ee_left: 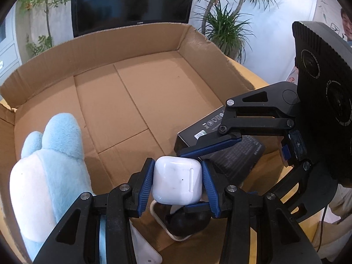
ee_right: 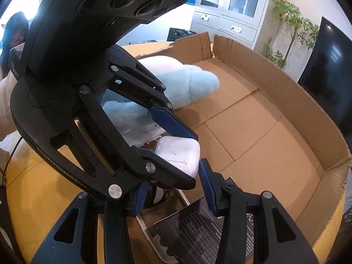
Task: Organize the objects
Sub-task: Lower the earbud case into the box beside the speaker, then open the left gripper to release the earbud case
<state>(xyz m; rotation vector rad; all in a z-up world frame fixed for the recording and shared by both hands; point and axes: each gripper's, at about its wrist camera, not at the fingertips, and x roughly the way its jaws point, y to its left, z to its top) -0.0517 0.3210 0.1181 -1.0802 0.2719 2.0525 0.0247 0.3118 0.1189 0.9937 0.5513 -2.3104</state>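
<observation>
White earbud case clamped in my left gripper over the cardboard box. I see right gripper part open; can't tell if it grips the black box

Black box under right gripper: large pale lettering, partly hidden, not fully readable. Fine print on box face too small.

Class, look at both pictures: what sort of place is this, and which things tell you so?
Probably an office or lab room: a grey cabinet with glass doors, a dark screen on the wall, and potted plants.
</observation>
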